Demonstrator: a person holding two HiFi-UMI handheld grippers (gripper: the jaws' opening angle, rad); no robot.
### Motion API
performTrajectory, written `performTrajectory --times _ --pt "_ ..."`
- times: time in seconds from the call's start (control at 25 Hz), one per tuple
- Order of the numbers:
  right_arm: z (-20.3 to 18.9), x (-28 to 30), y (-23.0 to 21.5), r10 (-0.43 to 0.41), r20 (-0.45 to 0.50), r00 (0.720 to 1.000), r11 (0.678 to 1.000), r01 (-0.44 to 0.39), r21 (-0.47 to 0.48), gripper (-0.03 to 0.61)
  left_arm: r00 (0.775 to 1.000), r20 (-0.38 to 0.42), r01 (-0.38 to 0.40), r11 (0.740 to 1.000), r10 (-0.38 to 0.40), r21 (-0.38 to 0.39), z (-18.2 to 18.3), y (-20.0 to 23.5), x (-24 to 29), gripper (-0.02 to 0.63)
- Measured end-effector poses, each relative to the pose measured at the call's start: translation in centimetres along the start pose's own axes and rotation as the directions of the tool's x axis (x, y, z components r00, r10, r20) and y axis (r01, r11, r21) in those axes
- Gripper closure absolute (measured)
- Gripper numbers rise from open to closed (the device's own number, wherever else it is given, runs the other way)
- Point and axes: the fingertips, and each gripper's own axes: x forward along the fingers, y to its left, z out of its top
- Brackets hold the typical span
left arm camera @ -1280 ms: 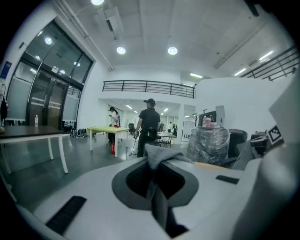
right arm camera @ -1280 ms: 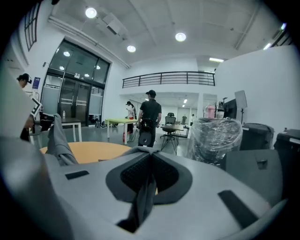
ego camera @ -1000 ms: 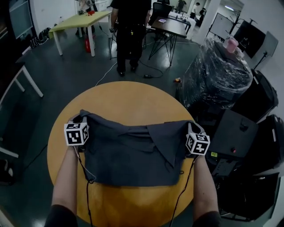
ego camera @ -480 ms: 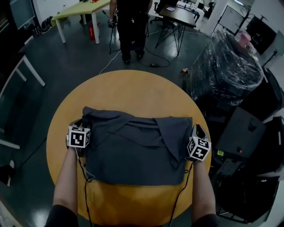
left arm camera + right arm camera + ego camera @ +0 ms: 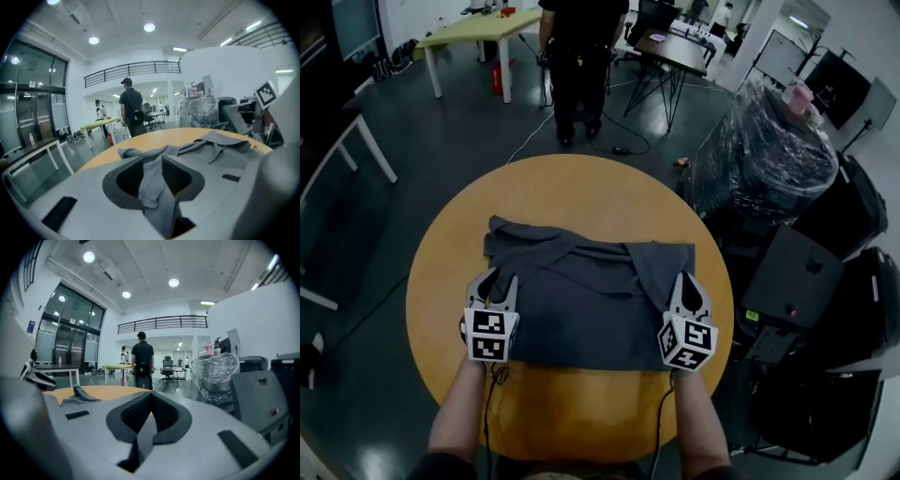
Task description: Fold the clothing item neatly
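The gray shirt (image 5: 581, 300) lies flat on the round desk (image 5: 572, 202). At the shirt's near left corner, the left claw (image 5: 497, 279) has just been opening, with cloth between its jaws. At the near right corner, the right claw (image 5: 686, 278) is closed.

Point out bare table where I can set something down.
Bare table: the far arc beyond the shirt, the left arc beside it, and the near strip below its hem, though your forearms cross that. Crowded on the right: the shirt nearly reaches the rim.
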Motion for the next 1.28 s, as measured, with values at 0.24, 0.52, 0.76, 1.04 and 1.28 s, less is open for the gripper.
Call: performTrajectory --times 0.24,0.52,0.76,1.04,1.28 --pt "0.1 -6.6 5.9 0.044 -0.008 0.999 0.995 -0.043 0.091 0.588 0.989 0.106 0.102 0.995 -0.101 -0.009 0.7 -7.9 -5.1 0.604" --pt "-4.7 -14.1 9.0 0.064 -0.116 0.991 0.99 -0.048 0.131 0.589 0.97 0.087 0.234 0.967 -0.226 -0.098 -2.4 -12.9 -9.9 0.605" --pt "-5.9 -19.8 10.0 0.132 -0.098 0.986 0.982 -0.117 0.146 0.589 0.955 0.096 0.29 0.951 -0.28 -0.105 -4.1 -16.0 -15.9 0.604" --pt "-5.7 -27.8 9.9 0.232 -0.004 0.973 0.971 -0.231 0.056 0.589 0.964 0.16 0.227 0.971 -0.214 -0.073 -4.2 -19.6 -23.5 0.604" --pt "-6.9 -36.9 7.9 0.279 0.031 0.96 0.956 -0.28 0.085 0.589 0.966 0.162 0.218 0.973 -0.203 -0.076 -6.4 -25.4 -31.1 0.605"
